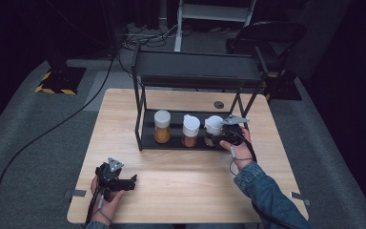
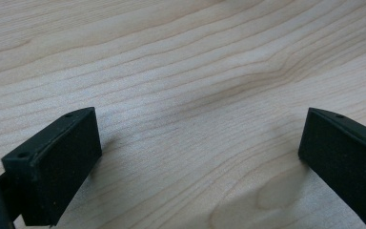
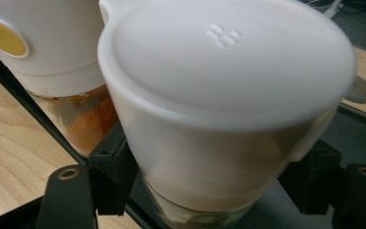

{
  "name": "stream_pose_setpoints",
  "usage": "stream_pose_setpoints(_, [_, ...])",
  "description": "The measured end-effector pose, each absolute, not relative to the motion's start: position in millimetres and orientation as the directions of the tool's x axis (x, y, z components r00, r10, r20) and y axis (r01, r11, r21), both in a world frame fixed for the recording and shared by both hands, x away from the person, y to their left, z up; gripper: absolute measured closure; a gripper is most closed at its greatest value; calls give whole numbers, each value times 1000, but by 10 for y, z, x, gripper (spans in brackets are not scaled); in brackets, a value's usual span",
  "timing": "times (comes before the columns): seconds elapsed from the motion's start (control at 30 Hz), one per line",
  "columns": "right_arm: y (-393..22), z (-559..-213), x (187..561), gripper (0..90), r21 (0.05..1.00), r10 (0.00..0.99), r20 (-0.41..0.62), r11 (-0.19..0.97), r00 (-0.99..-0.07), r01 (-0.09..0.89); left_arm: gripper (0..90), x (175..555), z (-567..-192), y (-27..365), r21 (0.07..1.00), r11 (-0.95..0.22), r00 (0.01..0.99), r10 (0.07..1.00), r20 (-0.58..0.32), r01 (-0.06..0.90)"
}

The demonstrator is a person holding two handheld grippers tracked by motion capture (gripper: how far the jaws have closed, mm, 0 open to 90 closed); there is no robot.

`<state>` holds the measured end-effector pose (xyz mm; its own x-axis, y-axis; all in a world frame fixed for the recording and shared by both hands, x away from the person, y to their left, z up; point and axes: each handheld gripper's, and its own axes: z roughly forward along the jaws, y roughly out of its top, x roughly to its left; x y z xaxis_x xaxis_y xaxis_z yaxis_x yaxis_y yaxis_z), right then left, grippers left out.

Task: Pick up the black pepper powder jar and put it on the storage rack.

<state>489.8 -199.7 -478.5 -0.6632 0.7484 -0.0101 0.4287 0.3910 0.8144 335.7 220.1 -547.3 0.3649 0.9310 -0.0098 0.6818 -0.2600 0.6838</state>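
Three jars stand in a row on the low black metal rack (image 1: 147,138); the rightmost, a clear glass spice jar with a white flip cap (image 3: 224,109), stands upright, clamped just under its cap by the right gripper (image 1: 228,135) reaching in from the near right. Next left stands the orange-spice jar (image 3: 71,109). Well apart at the near left, the left gripper (image 2: 195,157) rests wide open and empty on the pale wooden table (image 2: 181,62).

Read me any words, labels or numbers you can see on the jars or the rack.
No readable text anywhere.
White lid of the jar in the right gripper: a small embossed mark of short dashes, no letters.
Neighbouring jar: a plain yellow dot, no writing.
Rack: no label visible.
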Motion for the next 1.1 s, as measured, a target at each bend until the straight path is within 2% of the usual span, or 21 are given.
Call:
stream_pose_setpoints(0.5, [-2033, -4810, 4900, 300, 823, 746, 7, 374, -666, 428, 4, 3356, -5473, 2201, 683, -260, 364, 931, -10, 683])
stream_pose_setpoints(0.8, [-2025, -4675, 4866, 147, 838, 740, 13, 359, -672, 411, 4, 3357, -5473, 2201, 683, -260, 364, 931, -10, 682])
stream_pose_setpoints(1.1, [-2082, -4382, 4771, 121, 860, 739, -1, 345, -674, 377, 4, 3356, -5473, 2200, 683, -258, 363, 932, -11, 683])
